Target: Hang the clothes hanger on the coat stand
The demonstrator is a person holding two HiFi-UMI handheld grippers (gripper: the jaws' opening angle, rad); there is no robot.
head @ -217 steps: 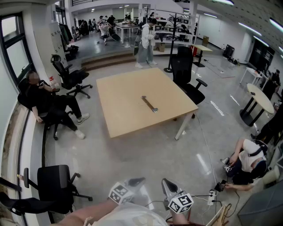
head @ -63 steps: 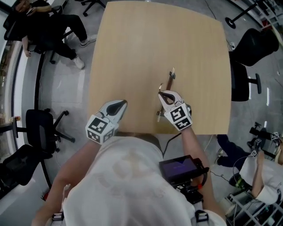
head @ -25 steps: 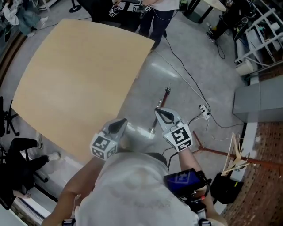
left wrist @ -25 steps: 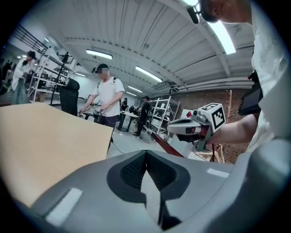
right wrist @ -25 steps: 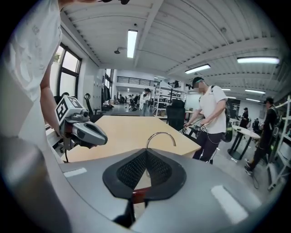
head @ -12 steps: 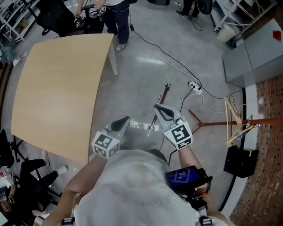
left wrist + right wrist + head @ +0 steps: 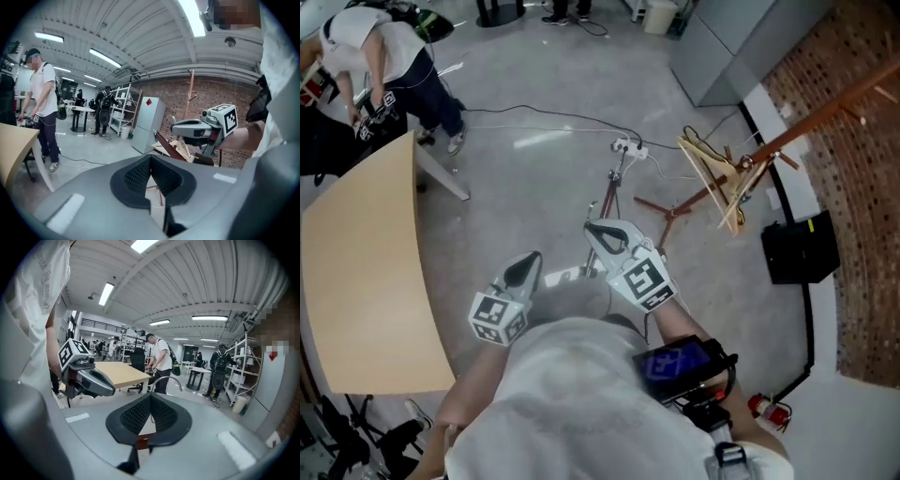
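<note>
Right hand-held gripper [image 7: 598, 230] gripping clothes hanger [image 7: 611, 192], coat stand [image 7: 806, 126] in head view

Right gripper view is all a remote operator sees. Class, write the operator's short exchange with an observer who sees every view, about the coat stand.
Operator: Where is the coat stand?
Observer: In the head view it stands ahead and right of the right gripper holding the clothes hanger, near the brick wall.
Operator: Is it bare?
Observer: No, pale hangers hang on it.
</note>
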